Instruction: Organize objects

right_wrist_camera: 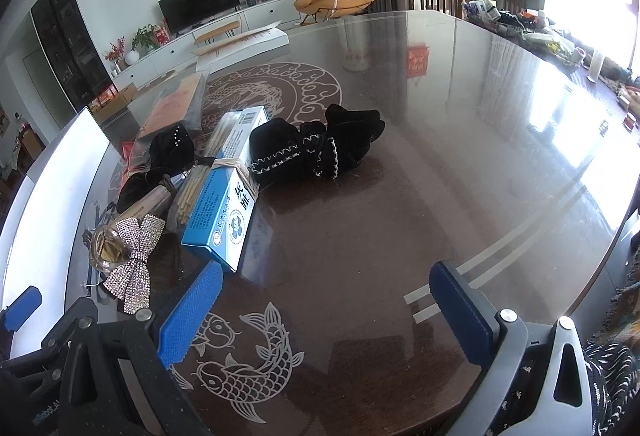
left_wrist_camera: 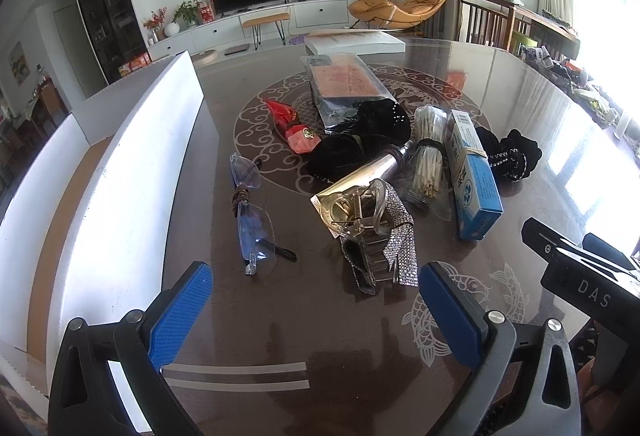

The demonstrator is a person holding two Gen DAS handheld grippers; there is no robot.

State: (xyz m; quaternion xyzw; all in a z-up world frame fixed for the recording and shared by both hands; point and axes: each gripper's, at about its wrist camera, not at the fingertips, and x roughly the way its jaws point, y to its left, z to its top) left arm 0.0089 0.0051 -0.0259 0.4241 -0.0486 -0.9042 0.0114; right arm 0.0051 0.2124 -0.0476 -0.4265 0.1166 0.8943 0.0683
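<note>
A pile of small objects lies on the dark table (left_wrist_camera: 304, 324): clear glasses (left_wrist_camera: 252, 212), a rhinestone hair clip (left_wrist_camera: 376, 236), a red packet (left_wrist_camera: 294, 130), a blue medicine box (left_wrist_camera: 474, 176), a bundle of sticks (left_wrist_camera: 428, 156), black velvet bows (left_wrist_camera: 510, 154) and a wrapped flat package (left_wrist_camera: 344, 84). My left gripper (left_wrist_camera: 316, 312) is open and empty, just short of the glasses and clip. My right gripper (right_wrist_camera: 326, 312) is open and empty, near the blue box (right_wrist_camera: 228, 196) and the black bow (right_wrist_camera: 320, 148).
An open white cardboard box (left_wrist_camera: 120, 172) stands along the table's left side. A white flat box (left_wrist_camera: 356, 42) lies at the far edge. The right gripper's body (left_wrist_camera: 584, 276) shows at the right of the left wrist view. Clutter lines the far right by the window.
</note>
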